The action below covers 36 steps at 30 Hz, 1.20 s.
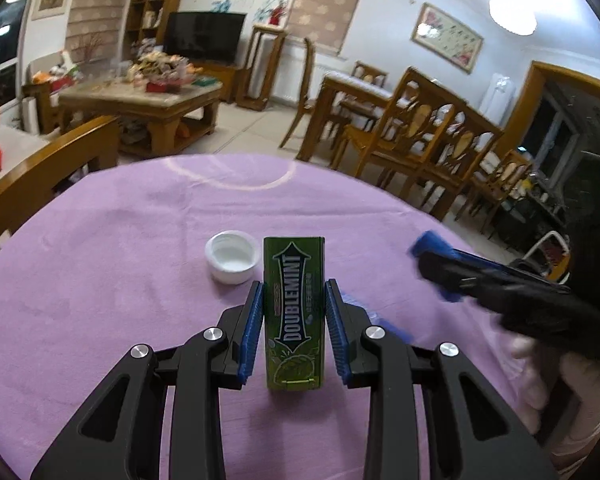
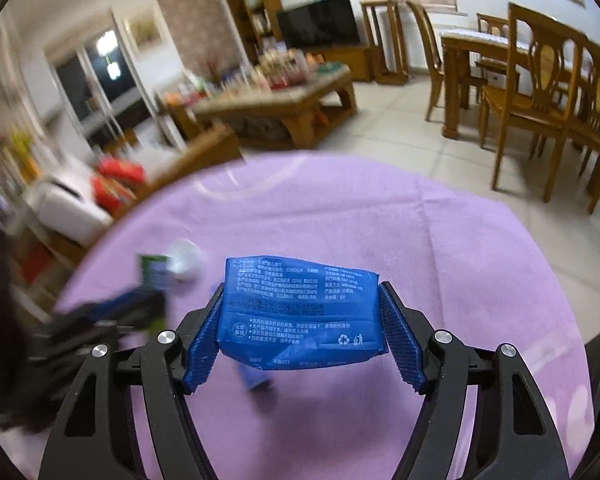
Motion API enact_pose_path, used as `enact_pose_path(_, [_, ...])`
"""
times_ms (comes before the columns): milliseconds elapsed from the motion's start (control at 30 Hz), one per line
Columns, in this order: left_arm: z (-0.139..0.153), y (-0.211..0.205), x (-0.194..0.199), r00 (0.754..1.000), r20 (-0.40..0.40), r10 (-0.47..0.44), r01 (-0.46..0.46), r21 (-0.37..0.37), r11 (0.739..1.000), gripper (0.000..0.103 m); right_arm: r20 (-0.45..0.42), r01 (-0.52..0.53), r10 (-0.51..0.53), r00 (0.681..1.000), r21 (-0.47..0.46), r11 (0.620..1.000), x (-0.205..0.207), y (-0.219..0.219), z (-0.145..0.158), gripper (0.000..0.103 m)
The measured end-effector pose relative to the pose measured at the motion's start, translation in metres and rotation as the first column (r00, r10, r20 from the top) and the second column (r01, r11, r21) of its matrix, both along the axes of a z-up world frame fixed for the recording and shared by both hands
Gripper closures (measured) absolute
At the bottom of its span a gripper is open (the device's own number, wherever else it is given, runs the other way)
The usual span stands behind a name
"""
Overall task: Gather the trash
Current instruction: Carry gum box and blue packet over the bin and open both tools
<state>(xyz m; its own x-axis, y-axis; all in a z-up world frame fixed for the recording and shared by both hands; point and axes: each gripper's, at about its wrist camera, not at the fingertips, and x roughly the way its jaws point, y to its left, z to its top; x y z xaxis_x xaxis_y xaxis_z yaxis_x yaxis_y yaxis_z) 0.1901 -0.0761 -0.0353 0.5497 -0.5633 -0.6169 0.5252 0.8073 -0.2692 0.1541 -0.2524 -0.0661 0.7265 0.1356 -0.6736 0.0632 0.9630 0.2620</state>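
Purple tablecloth [image 1: 120,240]; gum box [image 1: 294,312] clamped between left jaws

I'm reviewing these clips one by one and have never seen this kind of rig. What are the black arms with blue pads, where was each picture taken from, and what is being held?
These are two hand-held grippers, each with a camera looking along its two fingers; no robot arm.

The left-wrist view shows the left gripper closed on a green Doublemint gum pack. A white bottle cap lies on the purple tablecloth, and the other gripper shows blurred at right.

The right-wrist view shows the right gripper with a blue wet-wipe packet between its pads, apparently gripped.

A gloved hand holds the right tool.
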Motion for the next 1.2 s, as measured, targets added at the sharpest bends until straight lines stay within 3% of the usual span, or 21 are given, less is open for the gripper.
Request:
enact_pose_path(133, [0.005, -0.014, -0.014, 0.994, 0.038, -0.101, 0.103, -0.036, 0.994, 0.072, 0.128, 0.035, -0.048, 0.991, 0.096, 0.995, -0.060, -0.031, 0.032, 0.031])
enact_pose_path(333, [0.022, -0.056, -0.052, 0.969, 0.082, -0.233, 0.240, -0.074, 0.968, 0.072, 0.258, 0.199, -0.221, 0.941, 0.108, 0.974, -0.157, -0.090, 0.051, 0.031])
enact_pose_path(667, [0.040, -0.164, -0.129, 0.884, 0.142, -0.445, 0.460, -0.093, 0.883, 0.072, 0.275, 0.490, -0.512, 0.814, 0.151, 0.859, -0.283, -0.211, 0.026, 0.031])
enact_pose_path(900, [0.024, -0.250, -0.179, 0.814, 0.151, -0.561, 0.573, -0.056, 0.817, 0.072, 0.280, 0.595, -0.621, 0.732, 0.184, 0.783, -0.335, -0.266, -0.005, 0.031])
enact_pose_path(1000, [0.013, -0.279, -0.187, 0.791, 0.118, -0.600, 0.606, -0.022, 0.795, 0.072, 0.290, 0.598, -0.630, 0.720, 0.201, 0.776, -0.343, -0.277, -0.010, 0.031])
enact_pose_path(1033, [0.013, -0.284, -0.188, 0.788, 0.108, -0.607, 0.613, -0.044, 0.788, 0.072, 0.292, 0.598, -0.634, 0.716, 0.212, 0.773, -0.346, -0.282, -0.012, 0.031])
enact_pose_path(1100, [0.010, -0.290, -0.192, 0.785, 0.113, -0.608, 0.615, -0.039, 0.787, 0.072, 0.291, 0.591, -0.633, 0.717, 0.228, 0.774, -0.344, -0.289, -0.013, 0.031])
enact_pose_path(1200, [0.000, -0.298, -0.192, 0.781, 0.061, -0.622, 0.624, -0.048, 0.780, 0.072, 0.293, 0.580, -0.629, 0.720, 0.244, 0.777, -0.336, -0.290, -0.011, 0.031])
